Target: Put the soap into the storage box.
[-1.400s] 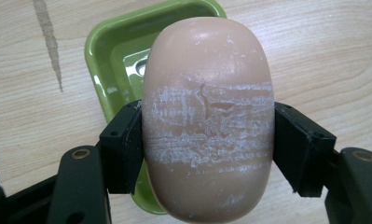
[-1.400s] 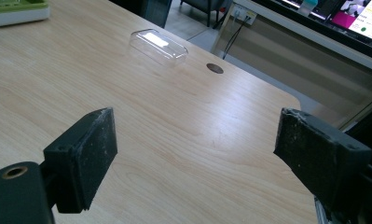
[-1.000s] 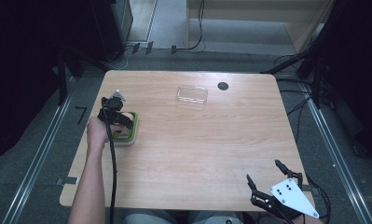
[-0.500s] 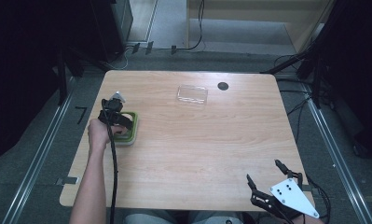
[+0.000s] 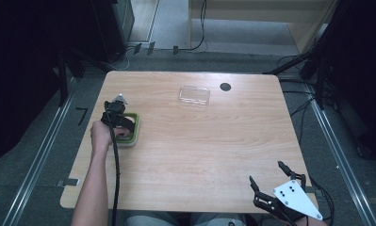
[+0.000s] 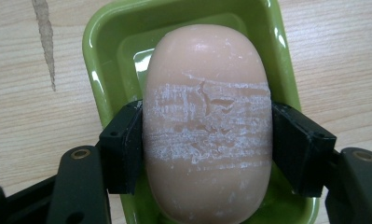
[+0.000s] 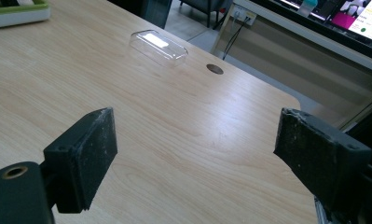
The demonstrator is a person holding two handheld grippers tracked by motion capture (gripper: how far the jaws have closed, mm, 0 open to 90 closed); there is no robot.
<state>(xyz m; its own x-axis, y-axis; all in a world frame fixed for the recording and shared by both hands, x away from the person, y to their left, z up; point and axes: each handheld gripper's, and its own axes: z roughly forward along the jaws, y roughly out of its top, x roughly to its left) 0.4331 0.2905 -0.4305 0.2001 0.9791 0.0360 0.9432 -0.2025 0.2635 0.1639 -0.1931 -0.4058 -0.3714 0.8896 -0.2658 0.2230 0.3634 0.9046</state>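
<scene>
I'm holding the soap bar (image 6: 207,126) w/ the left hand-held gripper (image 6: 207,154), both pads pressing its long sides while it's sitting in the green dish (image 6: 99,70). In the high view that dish (image 5: 134,134) is lying at centre left of the frame, on the tabletop (image 5: 195,146), w/ the left hand-held gripper (image 5: 117,115) bearing down on it from above. So I'm reading the grasp as done; the lift out of the dish isn't (the bar is looking seated in the tray, though I can't tell if it's touching the bottom). The right hand-held gripper (image 7: 193,154) is idling w/ jaws spread wide and nothing between them, at the lower right of the high view (image 5: 270,186). A clear plastic lid (image 5: 194,95) is waiting near the top centre of the frame, just left of a dark round hole (image 5: 225,86) — probably the next stop, but that's my guess.

Hard to make out: the bar's underside, the dish's near end (cut off at the bottom edge of the left gripper view), and the soap itself from above, since the gripper body is covering it.
</scene>
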